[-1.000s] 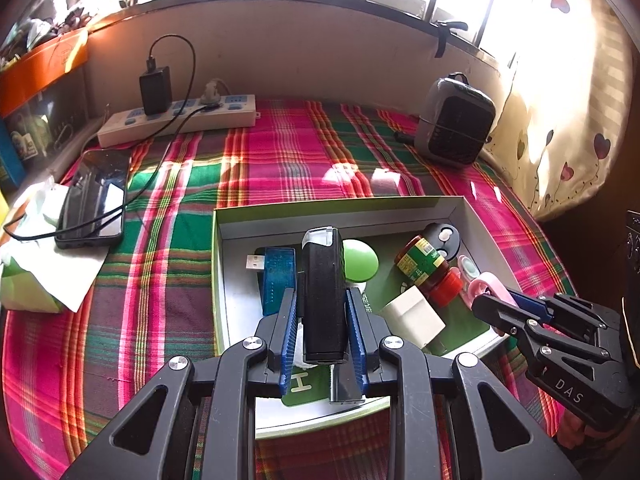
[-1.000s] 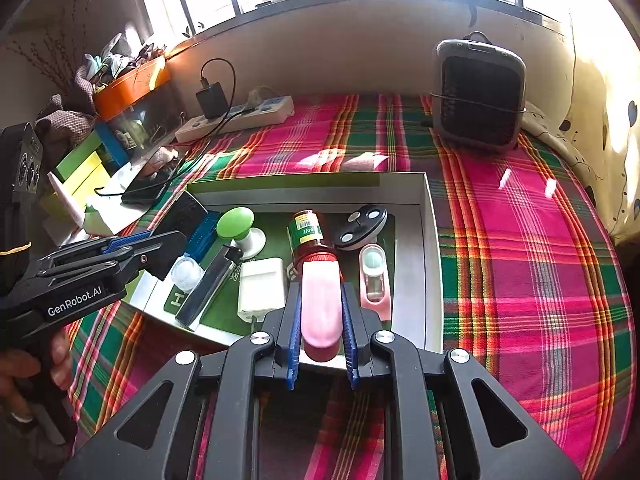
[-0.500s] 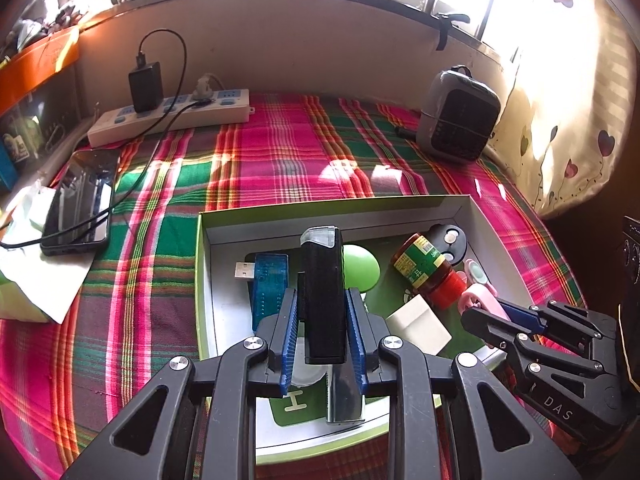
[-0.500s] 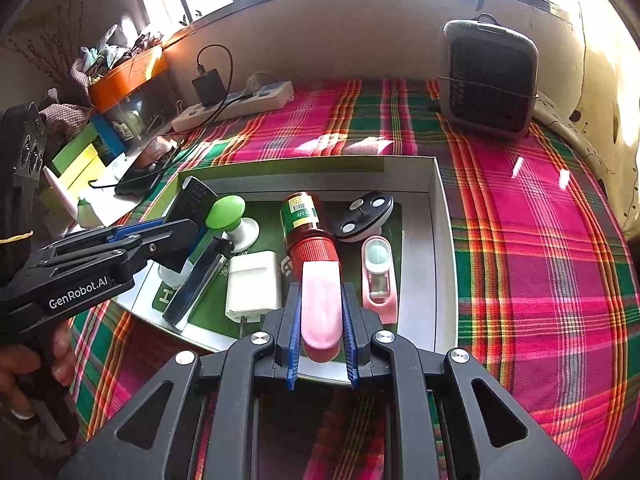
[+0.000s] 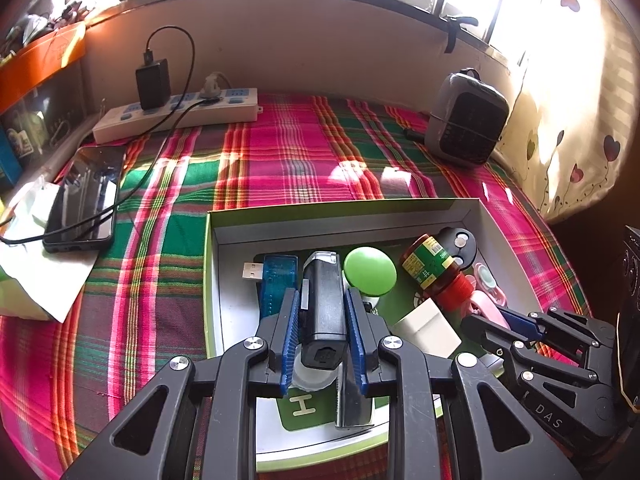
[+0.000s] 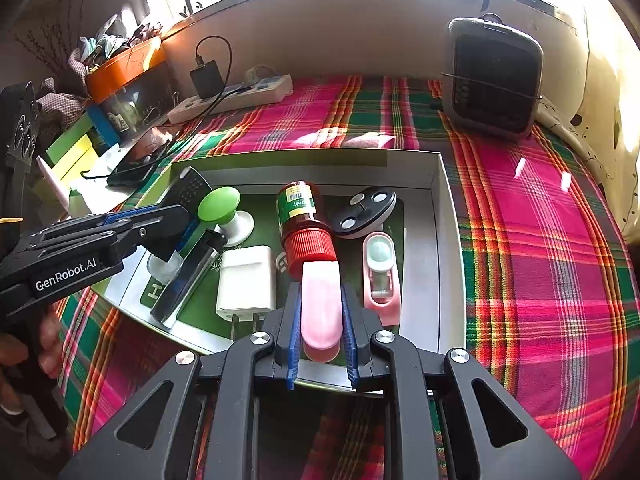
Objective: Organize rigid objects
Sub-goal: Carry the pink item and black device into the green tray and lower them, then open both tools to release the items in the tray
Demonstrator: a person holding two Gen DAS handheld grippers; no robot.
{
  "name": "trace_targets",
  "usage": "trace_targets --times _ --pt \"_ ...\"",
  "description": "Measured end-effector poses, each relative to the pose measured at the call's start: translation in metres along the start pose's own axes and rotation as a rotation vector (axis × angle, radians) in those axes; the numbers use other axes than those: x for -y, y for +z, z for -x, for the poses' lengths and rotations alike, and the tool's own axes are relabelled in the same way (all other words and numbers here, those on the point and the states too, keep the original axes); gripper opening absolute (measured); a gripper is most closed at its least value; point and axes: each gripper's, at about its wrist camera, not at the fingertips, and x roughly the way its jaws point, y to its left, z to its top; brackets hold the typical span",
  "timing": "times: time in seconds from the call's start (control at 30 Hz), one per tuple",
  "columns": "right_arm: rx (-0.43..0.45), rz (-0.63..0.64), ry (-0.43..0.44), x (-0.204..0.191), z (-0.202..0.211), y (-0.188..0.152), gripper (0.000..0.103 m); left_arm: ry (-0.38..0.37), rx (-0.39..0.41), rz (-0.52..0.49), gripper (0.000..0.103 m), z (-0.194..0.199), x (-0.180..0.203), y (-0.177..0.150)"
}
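A shallow green-rimmed box [image 5: 344, 210] [image 6: 436, 200] lies on the plaid cloth. My left gripper [image 5: 323, 304] is shut on a black rectangular device [image 5: 323, 300], held over the box's left part. My right gripper [image 6: 321, 298] is shut on a pink oblong case [image 6: 321, 304] over the box's near edge. In the box lie a blue USB stick [image 5: 278, 280], a green-capped knob [image 5: 370, 270] [image 6: 219, 204], a red-capped bottle [image 6: 304, 220] [image 5: 430, 272], a white charger [image 6: 247, 280] [image 5: 426, 326], a round black-and-white disc [image 6: 366, 210] and a pink clipper [image 6: 380, 268].
A small grey heater [image 5: 466, 120] [image 6: 494, 76] stands at the back right. A white power strip [image 5: 176, 112] with a black adapter sits at the back left. A phone [image 5: 84, 200] lies on paper at the left. An orange bin [image 6: 124, 68] stands at the far left.
Both grippers have moved slightly forward and lower over the box, each still holding its object. Nothing was let go.
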Motion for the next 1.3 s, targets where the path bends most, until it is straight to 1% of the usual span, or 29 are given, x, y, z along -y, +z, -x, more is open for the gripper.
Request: trace_targets --times 0.6,1.07,1.13,1.23,1.3 --pt "0.005 -0.006 -0.003 0.001 -0.001 0.0 0.019 -0.001 -0.008 0.01 0.022 -0.003 0.0 -0.002" --pt "0.01 -0.011 -0.016 0.002 0.001 -0.001 0.019 0.012 -0.016 0.006 0.023 0.0 0.002 -0.006" --pt "0.011 -0.009 -0.016 0.001 0.002 -0.002 0.022 0.016 -0.014 0.006 0.024 0.001 0.002 -0.006" --pt "0.013 -0.006 -0.02 0.0 0.004 -0.002 0.026 0.022 -0.008 0.007 0.03 0.004 0.002 -0.008" --pt "0.016 -0.008 -0.019 0.0 0.005 -0.003 0.03 0.022 -0.004 0.007 0.03 0.007 0.002 -0.009"
